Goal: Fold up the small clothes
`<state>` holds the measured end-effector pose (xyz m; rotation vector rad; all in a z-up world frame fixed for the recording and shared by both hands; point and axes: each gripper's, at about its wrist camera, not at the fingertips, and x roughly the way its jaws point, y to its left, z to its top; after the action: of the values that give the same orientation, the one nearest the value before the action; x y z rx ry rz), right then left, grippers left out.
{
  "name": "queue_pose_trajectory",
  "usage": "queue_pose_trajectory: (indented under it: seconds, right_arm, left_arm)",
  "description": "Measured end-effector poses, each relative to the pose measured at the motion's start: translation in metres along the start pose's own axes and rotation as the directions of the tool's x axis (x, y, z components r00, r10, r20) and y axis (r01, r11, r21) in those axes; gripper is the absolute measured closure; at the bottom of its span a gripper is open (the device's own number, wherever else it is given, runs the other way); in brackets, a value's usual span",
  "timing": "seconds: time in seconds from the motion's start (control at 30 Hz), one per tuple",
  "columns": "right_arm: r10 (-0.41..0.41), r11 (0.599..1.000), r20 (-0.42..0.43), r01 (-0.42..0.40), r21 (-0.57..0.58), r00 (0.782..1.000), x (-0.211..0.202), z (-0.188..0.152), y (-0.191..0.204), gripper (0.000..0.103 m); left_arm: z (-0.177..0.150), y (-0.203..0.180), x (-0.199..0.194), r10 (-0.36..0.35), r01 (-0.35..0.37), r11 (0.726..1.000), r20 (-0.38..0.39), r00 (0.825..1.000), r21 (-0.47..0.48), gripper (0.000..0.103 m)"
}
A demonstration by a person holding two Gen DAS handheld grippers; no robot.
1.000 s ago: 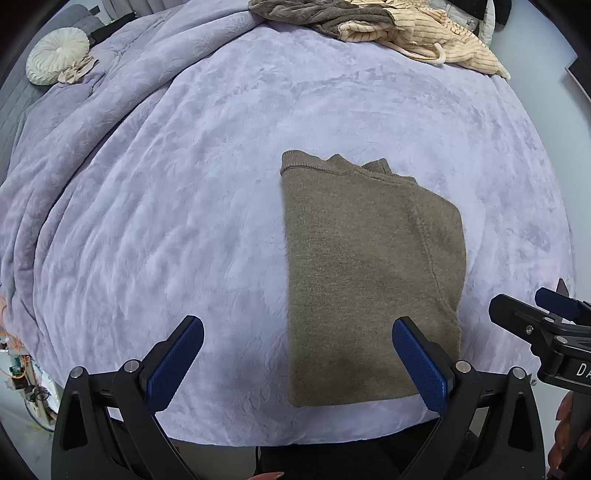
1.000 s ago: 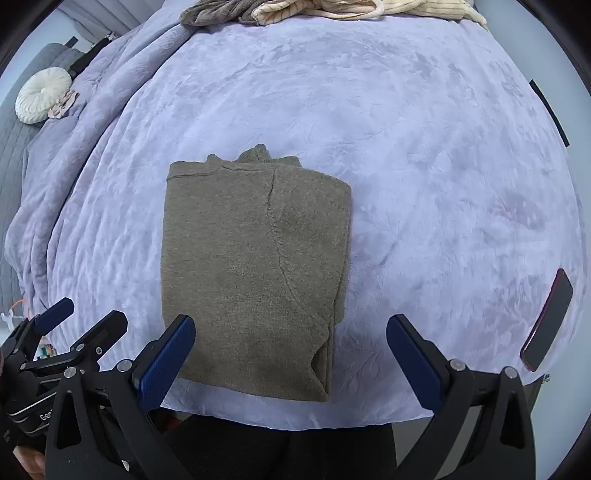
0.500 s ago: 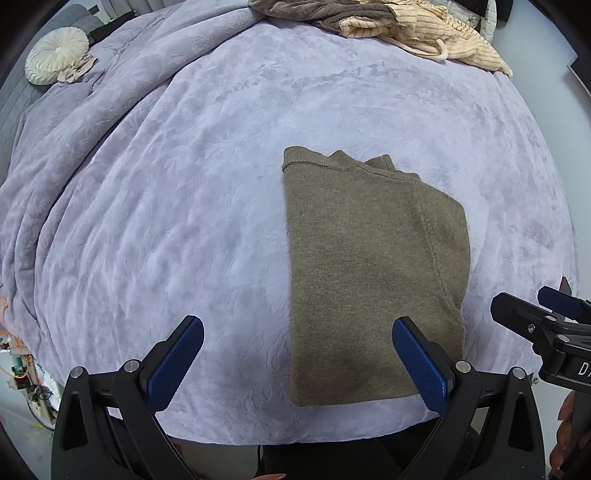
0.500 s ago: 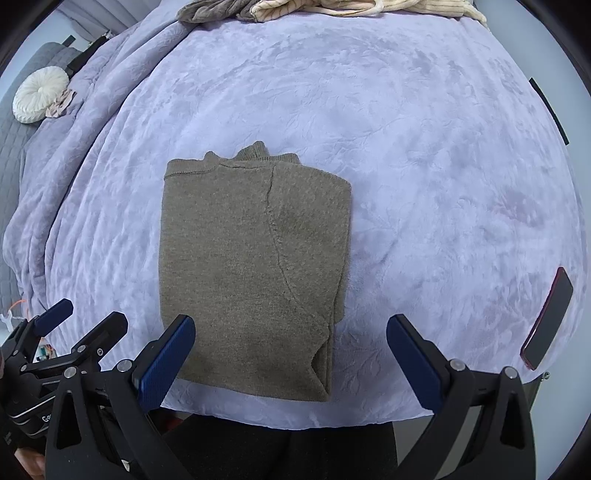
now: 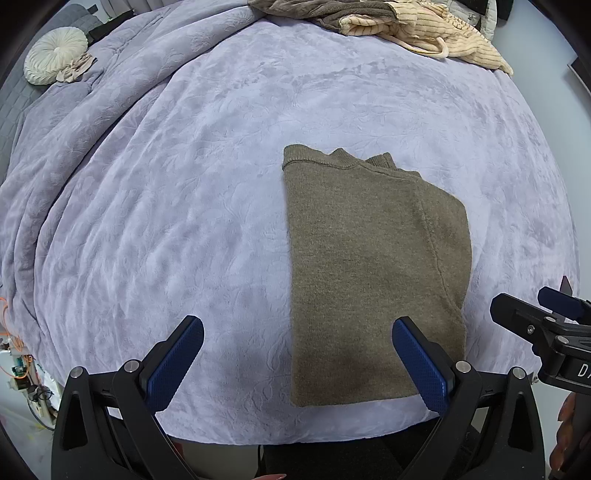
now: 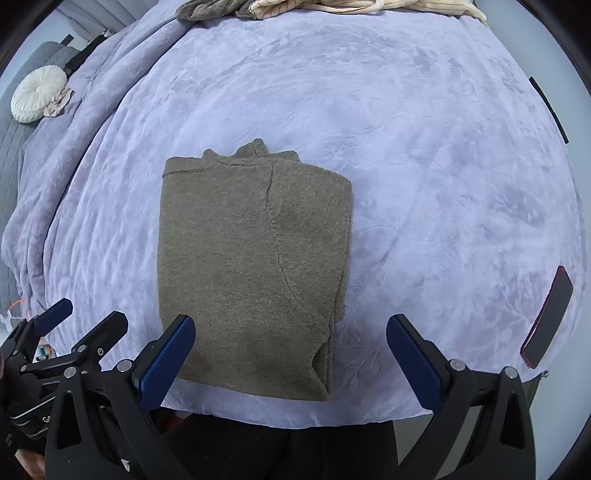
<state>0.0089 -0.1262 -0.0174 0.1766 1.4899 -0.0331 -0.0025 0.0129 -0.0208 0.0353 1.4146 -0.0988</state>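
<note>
Two tongs: my left gripper (image 5: 295, 354) and my right gripper (image 6: 291, 352) both stand wide apart, blue pads bare, nothing held
Writing: white letters "DA" on the black body of my right gripper as seen at the right edge of the left wrist view, cut off by the frame; letters on my left gripper's body at the near left of the right wrist view are too small to read
Sweater: olive knit sweater (image 6: 251, 266) lies folded in a tidy rectangle on the near part of the bed, ribbed neck at its far edge, a seam running down its face
Left tongs, place: above the near edge of the bed, right pad over the sweater's near right corner, left pad over bare blanket; whether either touches the cloth I cannot tell
Right tongs, place: left pad over the sweater's near left corner, right pad over bare blanket to its right
Bed cover: lavender embossed blanket (image 5: 192, 192), bunched in ridges at the left
Clothes heap: brown and cream striped garments (image 5: 417, 26) piled at the far edge, well apart from the sweater
Cushion: round white pleated cushion (image 5: 55, 55) at the far left
Phone: dark phone with a red edge (image 6: 548, 317) on the near right of the bed
</note>
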Motion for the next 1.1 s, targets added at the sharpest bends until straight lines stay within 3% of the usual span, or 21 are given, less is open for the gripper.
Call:
queue_pose_trajectory:
  seconds: [1.1]
  right_arm:
    - [-0.001,1.000,-0.009,0.001,-0.009,1.000,0.0021,-0.0023,0.0057,0.000]
  left_arm:
    - [0.0002,-0.0001,-0.0003,0.002,-0.002,1.000,0.001,1.000,0.002,0.001]
